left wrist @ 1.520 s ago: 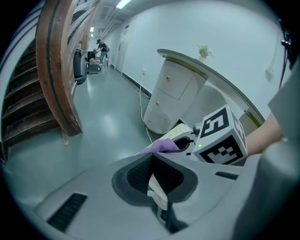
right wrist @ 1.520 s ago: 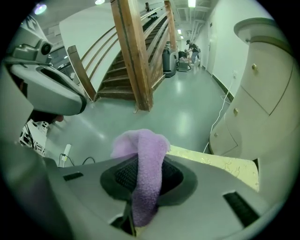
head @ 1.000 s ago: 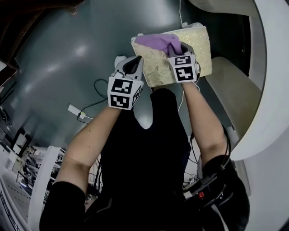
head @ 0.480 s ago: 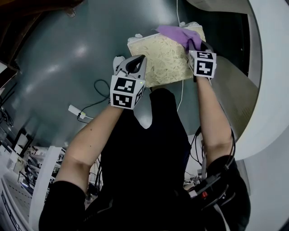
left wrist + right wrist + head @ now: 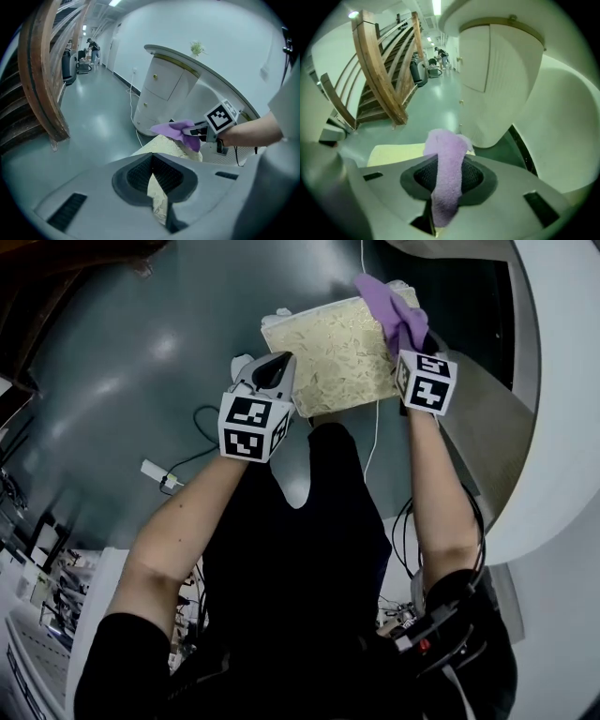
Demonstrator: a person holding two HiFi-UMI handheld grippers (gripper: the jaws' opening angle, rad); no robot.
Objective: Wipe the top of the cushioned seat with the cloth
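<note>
The head camera sits high over the person, staring steeply down past both arms onto the cushioned seat [image 5: 328,348] on the grey floor [image 5: 141,362]. The left gripper [image 5: 277,371] carries its camera low and tight behind its own jaws, facing across the seat to the right gripper [image 5: 199,132] and the purple cloth [image 5: 176,129]. The right gripper's camera rides just as close, with cloth filling its foreground. Both gripper views face down one corridor, sharing the wooden staircase [image 5: 379,79] and curved white counter [image 5: 501,70], and all three catch seat and cloth.
</note>
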